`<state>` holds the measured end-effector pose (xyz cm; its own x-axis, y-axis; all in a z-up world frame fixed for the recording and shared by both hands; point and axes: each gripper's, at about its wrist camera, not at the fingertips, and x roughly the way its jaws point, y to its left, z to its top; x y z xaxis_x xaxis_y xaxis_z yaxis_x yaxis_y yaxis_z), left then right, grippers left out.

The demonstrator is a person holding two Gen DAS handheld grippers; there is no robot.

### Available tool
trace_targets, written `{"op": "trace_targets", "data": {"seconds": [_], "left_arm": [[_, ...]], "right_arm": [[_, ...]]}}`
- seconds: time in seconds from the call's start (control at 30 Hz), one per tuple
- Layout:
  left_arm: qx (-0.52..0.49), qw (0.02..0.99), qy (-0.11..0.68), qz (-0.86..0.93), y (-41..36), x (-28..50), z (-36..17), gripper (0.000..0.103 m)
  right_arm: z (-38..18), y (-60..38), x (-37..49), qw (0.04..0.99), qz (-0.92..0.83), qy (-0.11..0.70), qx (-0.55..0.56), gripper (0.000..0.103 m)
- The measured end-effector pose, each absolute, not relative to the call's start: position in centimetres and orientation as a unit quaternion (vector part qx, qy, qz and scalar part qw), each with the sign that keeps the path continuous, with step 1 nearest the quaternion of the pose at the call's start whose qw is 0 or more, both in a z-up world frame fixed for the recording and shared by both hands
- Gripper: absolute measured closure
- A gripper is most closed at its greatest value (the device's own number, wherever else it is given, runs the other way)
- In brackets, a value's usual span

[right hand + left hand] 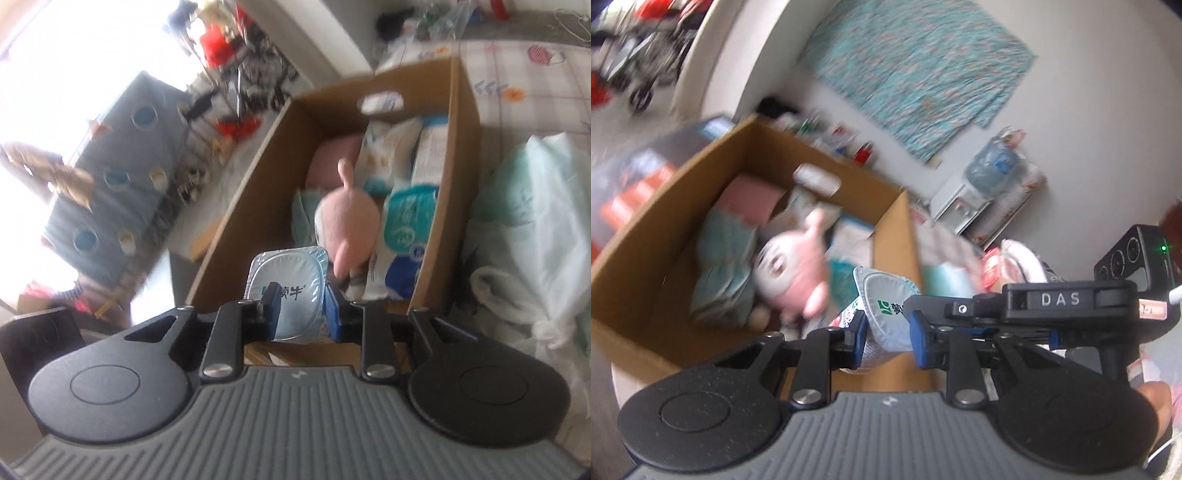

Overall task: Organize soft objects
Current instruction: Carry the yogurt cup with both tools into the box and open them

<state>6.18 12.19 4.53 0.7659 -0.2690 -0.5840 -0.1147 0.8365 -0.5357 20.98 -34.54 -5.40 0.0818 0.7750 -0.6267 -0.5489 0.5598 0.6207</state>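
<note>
An open cardboard box [650, 236] [461, 155] holds a pink and white plush toy [792, 271] [349, 225], folded pink and teal cloths [727, 240] and several wipe packs [408, 218]. My left gripper [886, 325] is shut on a foil-lidded yogurt cup [886, 299] above the box's near corner. My right gripper [301, 312] is shut on another foil-lidded yogurt cup [288, 284] over the box's near edge. The right gripper's body [1071, 299] shows beside the left one.
A teal patterned cloth [916, 70] lies on the floor behind. A white water dispenser [975, 192] stands to the right. White and green plastic bags [532, 229] sit right of the box. A grey sofa [122, 177] and clutter lie to the left.
</note>
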Motion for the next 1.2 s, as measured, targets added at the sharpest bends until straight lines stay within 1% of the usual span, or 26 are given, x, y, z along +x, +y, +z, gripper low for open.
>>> {"op": "trace_targets", "data": {"seconds": [0.17, 0.33, 0.43, 0.53, 0.63, 0.7, 0.8, 0.9, 0.97, 1.03, 1.13, 1.2], "left_arm": [[-0.297, 0.872, 0.386, -0.052, 13.7, 6.6, 2.2, 0.078], [-0.311, 0.841, 0.437, -0.073, 14.2, 7.3, -0.3, 0.078], [-0.297, 0.841, 0.445, -0.08, 14.0, 7.5, -0.4, 0.078], [-0.299, 0.839, 0.446, -0.089, 14.0, 7.9, -0.3, 0.076], [-0.304, 0.836, 0.448, -0.089, 14.3, 8.2, -0.2, 0.076], [-0.301, 0.838, 0.447, -0.087, 14.3, 8.3, -0.1, 0.075], [-0.296, 0.84, 0.447, -0.083, 14.3, 8.4, 0.0, 0.07], [-0.284, 0.841, 0.454, -0.073, 14.2, 8.8, 0.3, 0.062], [-0.26, 0.843, 0.466, -0.06, 14.1, 9.4, 0.5, 0.053], [-0.228, 0.846, 0.48, -0.047, 13.9, 10.2, 0.7, 0.047], [-0.192, 0.833, 0.518, -0.037, 13.9, 11.9, 0.2, 0.045], [-0.198, 0.802, 0.562, -0.035, 14.4, 13.2, -1.0, 0.045]], "right_arm": [[-6.1, -31.5, 20.2, 0.714, 0.44, 0.544, 0.025, 0.077], [-7.1, -30.2, 20.4, 0.694, 0.421, 0.583, -0.035, 0.077], [-7.5, -29.5, 20.6, 0.686, 0.408, 0.599, -0.065, 0.071], [-7.2, -29.3, 20.8, 0.685, 0.406, 0.6, -0.073, 0.071], [-6.7, -29.7, 21.2, 0.687, 0.407, 0.599, -0.063, 0.07], [-6.7, -29.8, 21.6, 0.689, 0.409, 0.596, -0.052, 0.066], [-6.6, -30.0, 21.9, 0.695, 0.417, 0.585, -0.031, 0.063], [-5.6, -31.4, 21.9, 0.702, 0.432, 0.567, 0.006, 0.062], [-4.8, -32.8, 21.6, 0.711, 0.442, 0.546, 0.03, 0.062], [-4.1, -34.5, 21.1, 0.723, 0.448, 0.524, 0.051, 0.061], [-3.6, -37.2, 20.1, 0.736, 0.454, 0.495, 0.083, 0.058], [-3.6, -39.0, 19.5, 0.744, 0.453, 0.48, 0.102, 0.057]]}}
